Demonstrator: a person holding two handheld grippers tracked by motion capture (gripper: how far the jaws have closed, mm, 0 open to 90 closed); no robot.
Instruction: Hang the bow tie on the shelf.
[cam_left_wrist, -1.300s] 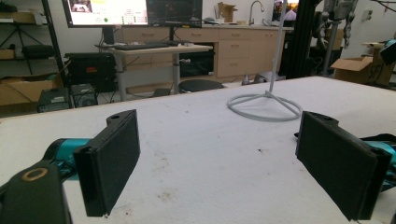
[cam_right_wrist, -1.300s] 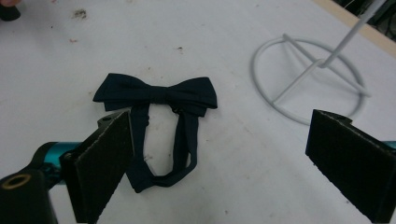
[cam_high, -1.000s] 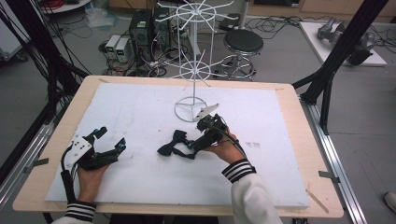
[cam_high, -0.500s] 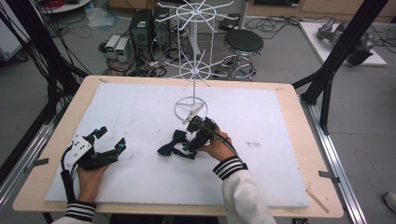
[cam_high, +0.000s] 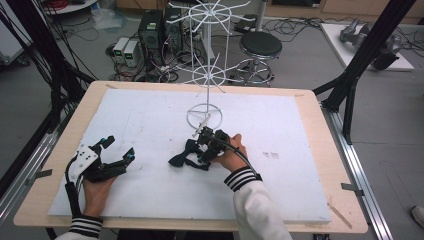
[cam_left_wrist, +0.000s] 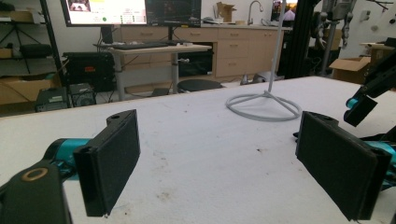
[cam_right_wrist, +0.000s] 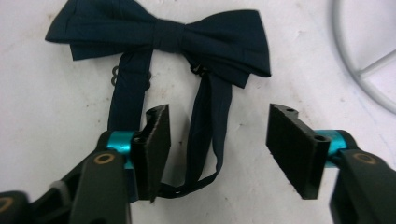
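While your right gripper hangs over the one dark bow tie, its two black jaws stand apart, having just been closing, and one run of the tie's strap loop lies between them; the other run passes at or behind the left jaw in the right gripper view, and you cannot tell from the pictures whether that pad touches it. Take the single white wire rack as your landmark: in the high view the bow tie lies flat on the white mat just in front of the rack's ring base, a little to its left, with the bow at the far end and the strap trailing toward you. Your right gripper sits just in front of that base as well, right over the strap end. Your left gripper rests well to the left of the rack and nearer you, on the mat, with both jaws spread wide and nothing between them; in the left gripper view its two pads frame bare mat, with the rack's base beyond. Count, then: one bow tie, one rack, two grippers, four jaws, none of them clamped together.
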